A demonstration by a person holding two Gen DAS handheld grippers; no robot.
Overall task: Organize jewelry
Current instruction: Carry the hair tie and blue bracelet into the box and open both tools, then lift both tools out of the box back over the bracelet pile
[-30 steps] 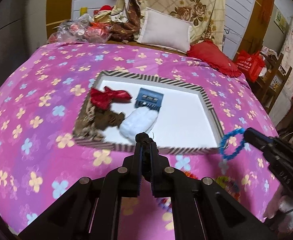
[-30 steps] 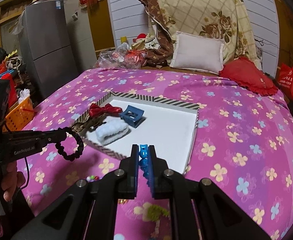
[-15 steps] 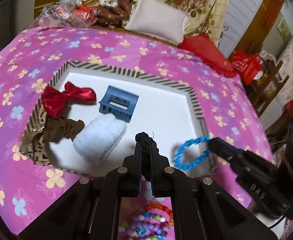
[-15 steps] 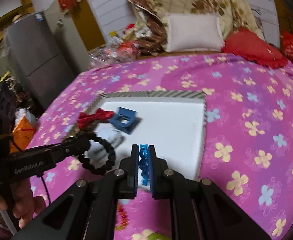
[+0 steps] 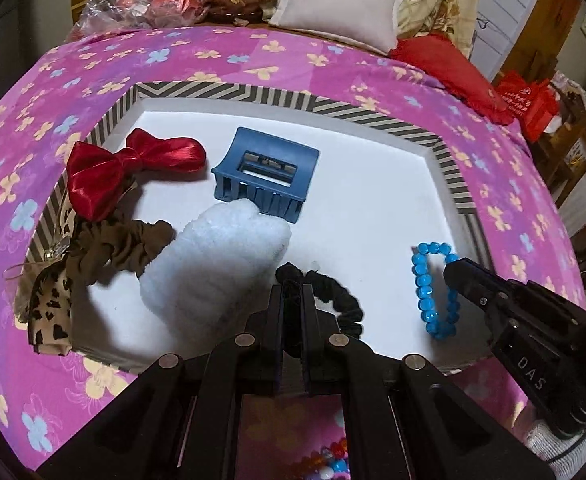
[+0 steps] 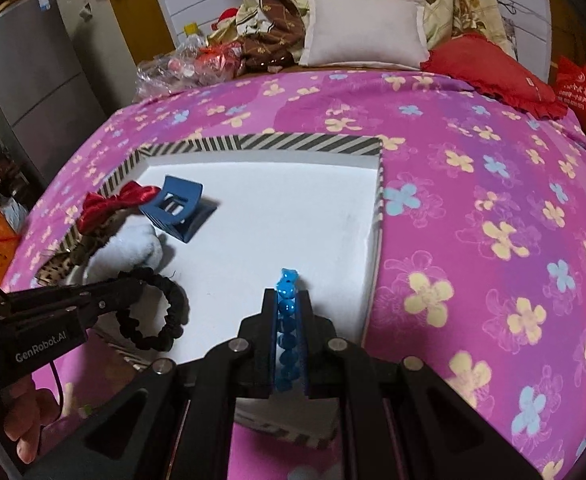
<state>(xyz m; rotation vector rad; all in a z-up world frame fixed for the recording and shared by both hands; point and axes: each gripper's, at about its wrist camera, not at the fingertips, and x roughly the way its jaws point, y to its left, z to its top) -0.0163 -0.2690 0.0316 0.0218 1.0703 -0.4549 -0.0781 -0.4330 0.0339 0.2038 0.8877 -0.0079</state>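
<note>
A shallow white box with a striped rim (image 5: pixel 229 90) (image 6: pixel 305 142) lies on the pink flowered bedspread. My left gripper (image 5: pixel 291 288) (image 6: pixel 133 280) is shut on a black scrunchie (image 5: pixel 339 300) (image 6: pixel 161 312), which hangs over the box's near edge. My right gripper (image 6: pixel 288 292) (image 5: pixel 451 270) is shut on a blue bead bracelet (image 6: pixel 287 312) (image 5: pixel 427 288), held low over the box's white floor at its right side. Inside the box lie a red bow (image 5: pixel 133 164), a blue claw clip (image 5: pixel 267 174) (image 6: pixel 175 208), a fluffy white scrunchie (image 5: pixel 217 252) and a brown scrunchie (image 5: pixel 125 246).
A leopard-print hair piece (image 5: pixel 49 308) drapes over the box's left rim. Coloured beads (image 5: pixel 329 462) lie on the bedspread below my left gripper. Pillows (image 6: pixel 365 28), a red cushion (image 6: pixel 489 68) and plastic bags (image 5: pixel 133 4) sit at the bed's far end. A grey fridge (image 6: pixel 33 80) stands left.
Both grippers have come down and forward over the box. The black scrunchie and the blue bracelet now hang just above its white floor instead of outside its near edge.
</note>
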